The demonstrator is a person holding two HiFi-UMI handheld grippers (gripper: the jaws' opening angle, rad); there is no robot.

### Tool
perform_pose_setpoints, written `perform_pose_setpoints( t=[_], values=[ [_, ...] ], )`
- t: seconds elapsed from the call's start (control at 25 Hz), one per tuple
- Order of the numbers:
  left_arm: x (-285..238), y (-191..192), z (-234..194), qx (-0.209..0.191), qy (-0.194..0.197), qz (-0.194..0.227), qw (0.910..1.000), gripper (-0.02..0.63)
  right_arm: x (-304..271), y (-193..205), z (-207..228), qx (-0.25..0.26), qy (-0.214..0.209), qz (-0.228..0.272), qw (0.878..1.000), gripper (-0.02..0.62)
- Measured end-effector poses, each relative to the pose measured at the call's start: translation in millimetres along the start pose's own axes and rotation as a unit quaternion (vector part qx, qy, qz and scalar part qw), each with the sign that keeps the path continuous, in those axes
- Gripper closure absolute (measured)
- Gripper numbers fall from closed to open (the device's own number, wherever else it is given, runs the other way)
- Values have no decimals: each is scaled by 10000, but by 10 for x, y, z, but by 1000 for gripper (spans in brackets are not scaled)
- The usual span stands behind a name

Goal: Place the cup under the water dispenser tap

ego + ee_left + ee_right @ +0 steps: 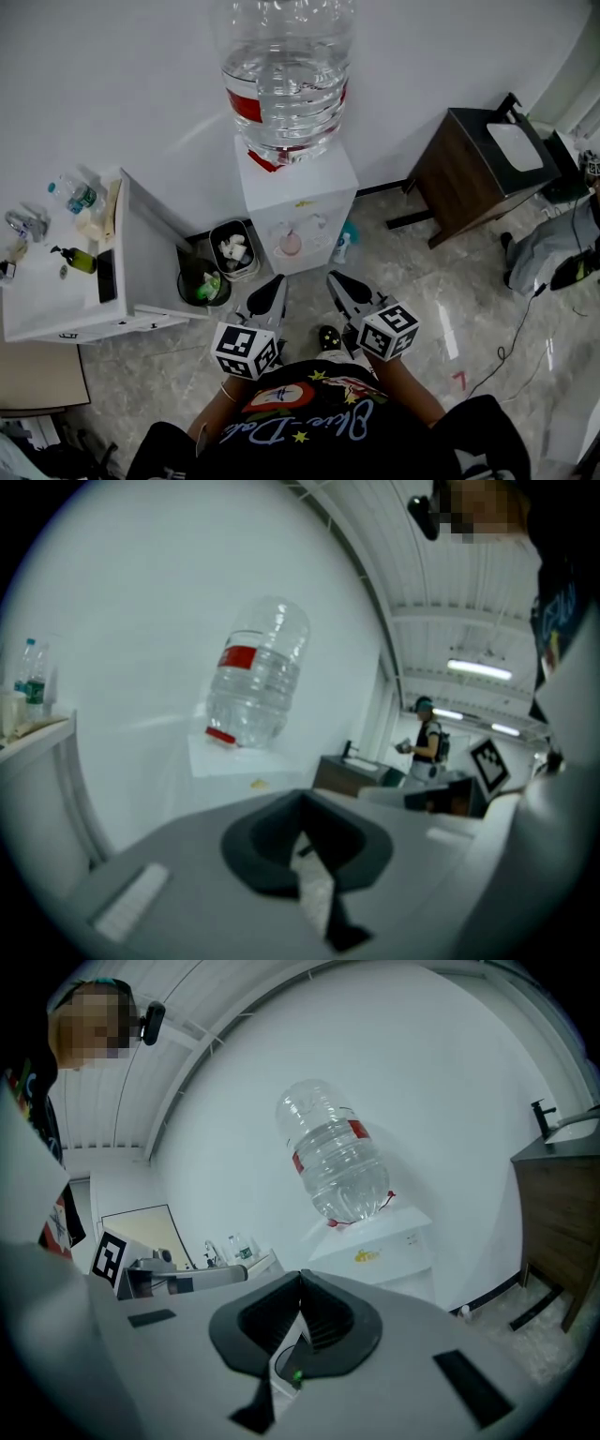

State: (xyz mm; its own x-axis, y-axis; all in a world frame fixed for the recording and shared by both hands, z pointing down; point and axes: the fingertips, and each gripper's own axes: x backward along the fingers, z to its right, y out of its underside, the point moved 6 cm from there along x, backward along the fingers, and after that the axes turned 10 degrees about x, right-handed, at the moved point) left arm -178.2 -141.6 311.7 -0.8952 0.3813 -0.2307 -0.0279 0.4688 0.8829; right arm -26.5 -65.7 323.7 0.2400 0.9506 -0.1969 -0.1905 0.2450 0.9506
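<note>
Both grippers empty: left gripper [272,292] and right gripper [339,289] each have jaws pressed together, nothing between, just in front of water dispenser [296,192]. No cup held. Pinkish round thing [291,243] in dispenser's front recess is maybe cup; cannot tell. Step judged: very start or already finished. If not cup, next move needs finding one, then spreading jaws. Only head view shows recess; gripper views show just dispenser top and bottle [335,1162].
</note>
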Motion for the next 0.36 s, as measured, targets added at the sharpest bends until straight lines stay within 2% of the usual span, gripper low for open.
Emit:
perform_pose_setpoints(
  t=[0.36],
  values=[
    [-16, 85, 32, -37, -49, -48, 10000, 607, -33, 53, 47, -36, -113, -20, 9999, 581]
  ],
)
